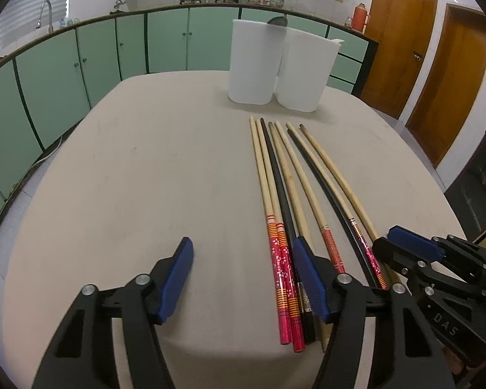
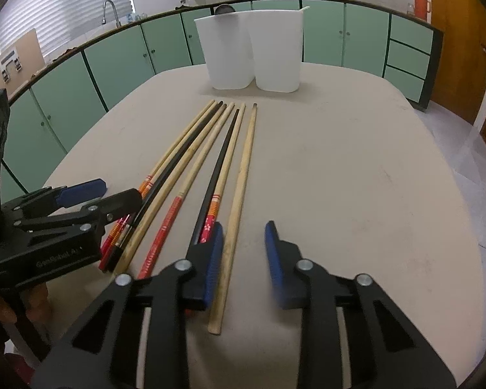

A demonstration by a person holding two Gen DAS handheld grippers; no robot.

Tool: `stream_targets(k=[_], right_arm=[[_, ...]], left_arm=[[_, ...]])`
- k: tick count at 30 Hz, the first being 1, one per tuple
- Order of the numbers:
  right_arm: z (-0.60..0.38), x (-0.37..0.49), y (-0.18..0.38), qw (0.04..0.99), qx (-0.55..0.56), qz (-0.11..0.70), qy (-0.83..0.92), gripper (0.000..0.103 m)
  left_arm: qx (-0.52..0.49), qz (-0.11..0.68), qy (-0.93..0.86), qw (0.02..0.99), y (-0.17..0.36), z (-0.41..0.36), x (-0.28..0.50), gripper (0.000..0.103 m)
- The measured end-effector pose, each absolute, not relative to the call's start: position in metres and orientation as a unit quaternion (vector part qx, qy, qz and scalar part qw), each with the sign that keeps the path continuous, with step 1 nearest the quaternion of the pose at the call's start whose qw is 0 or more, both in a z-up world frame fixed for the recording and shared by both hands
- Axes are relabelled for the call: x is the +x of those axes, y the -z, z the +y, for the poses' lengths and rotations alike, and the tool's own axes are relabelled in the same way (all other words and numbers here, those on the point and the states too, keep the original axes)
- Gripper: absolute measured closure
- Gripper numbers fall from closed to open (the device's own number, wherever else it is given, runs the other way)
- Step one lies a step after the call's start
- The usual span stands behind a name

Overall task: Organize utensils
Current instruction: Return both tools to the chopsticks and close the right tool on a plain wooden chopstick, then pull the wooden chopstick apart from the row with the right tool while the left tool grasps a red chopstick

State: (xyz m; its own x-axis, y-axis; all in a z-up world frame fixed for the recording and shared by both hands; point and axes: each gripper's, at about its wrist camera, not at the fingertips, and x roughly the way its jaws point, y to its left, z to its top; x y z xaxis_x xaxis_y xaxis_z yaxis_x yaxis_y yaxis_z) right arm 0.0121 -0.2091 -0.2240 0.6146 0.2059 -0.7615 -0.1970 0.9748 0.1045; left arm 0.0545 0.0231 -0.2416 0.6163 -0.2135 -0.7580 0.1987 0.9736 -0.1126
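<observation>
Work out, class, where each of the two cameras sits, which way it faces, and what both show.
Left wrist: on the left gripper, looking forward and down over the table; jaws apart, right gripper at its right edge.
Right wrist: on the right gripper, same heading; jaws astride a plain chopstick, left gripper and fingers at left.
Shared: chopsticks, two white bins, green cabinets.

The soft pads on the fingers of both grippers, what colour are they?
Blue pads on black plastic fingers; the left wrist view shows them best.
</observation>
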Motion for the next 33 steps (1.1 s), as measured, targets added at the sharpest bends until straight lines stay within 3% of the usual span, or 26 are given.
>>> stream_targets(k=[5, 10, 12, 24, 25, 28, 30, 33], right_arm=[[-0.213, 0.012, 0.224, 0.898, 0.002, 0.427, -0.108, 0.091], [-0.214, 0.011, 0.223, 0.897, 0.005, 0.428, -0.109, 0.091], [-0.216, 0.012, 0.224, 0.897, 0.007, 0.428, -0.109, 0.091], [-0.216, 0.013, 0.225, 0.897, 0.01, 0.427, -0.109, 0.091], [-0.216, 0.013, 0.225, 0.898, 0.01, 0.427, -0.108, 0.091], [-0.216, 0.013, 0.225, 0.899, 0.01, 0.426, -0.104, 0.095], [-0.217, 0.013, 0.226, 0.899, 0.014, 0.425, -0.102, 0.097], [-0.22, 0.013, 0.225, 0.9, 0.018, 0.424, -0.098, 0.097]], left_arm=[[-0.011, 0.423, 0.111, 0.899, 0.241, 0.023, 0.055, 0.045], [-0.004, 0.424, 0.108, 0.899, 0.241, 0.022, 0.055, 0.046], [-0.006, 0.424, 0.105, 0.899, 0.241, 0.023, 0.056, 0.053], [0.012, 0.43, 0.1, 0.897, 0.243, 0.016, 0.058, 0.056], [0.019, 0.43, 0.096, 0.898, 0.244, 0.014, 0.058, 0.058], [0.018, 0.431, 0.095, 0.897, 0.243, 0.013, 0.06, 0.078], [0.016, 0.431, 0.099, 0.897, 0.243, 0.013, 0.061, 0.096], [0.015, 0.43, 0.101, 0.897, 0.243, 0.013, 0.06, 0.097]])
